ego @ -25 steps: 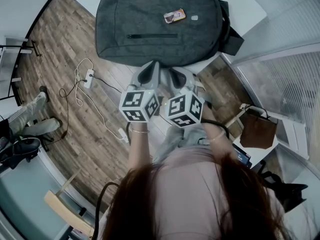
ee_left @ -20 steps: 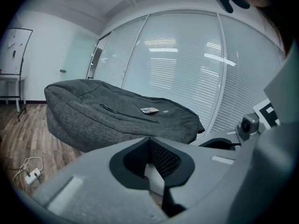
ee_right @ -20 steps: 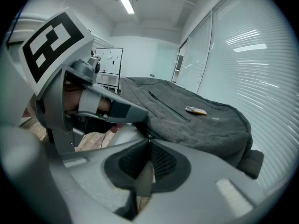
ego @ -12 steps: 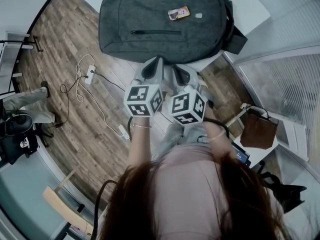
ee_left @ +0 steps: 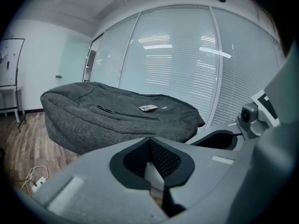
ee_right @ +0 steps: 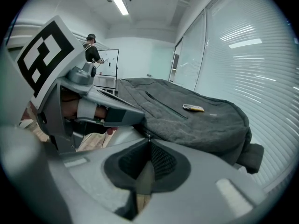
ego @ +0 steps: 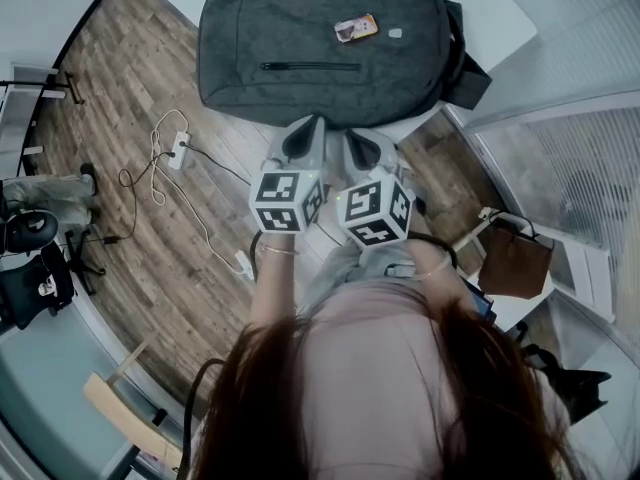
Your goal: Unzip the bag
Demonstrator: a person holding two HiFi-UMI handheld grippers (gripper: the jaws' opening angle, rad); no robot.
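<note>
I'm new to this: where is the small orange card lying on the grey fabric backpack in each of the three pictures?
Head view: small orange card, near the top centre, on the grey fabric backpack.
Left gripper view: around the middle.
Right gripper view: right of centre.
Shared landmark: the dark pocket zip beside it.

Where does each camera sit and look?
Head view: on the person's head, looking steeply down at the grey backpack; hair, shirt, left gripper, right gripper show.
Left gripper view: on the left gripper, facing the backpack over shut jaws.
Right gripper view: on the right gripper, likewise; left gripper alongside.
All share the backpack.
</note>
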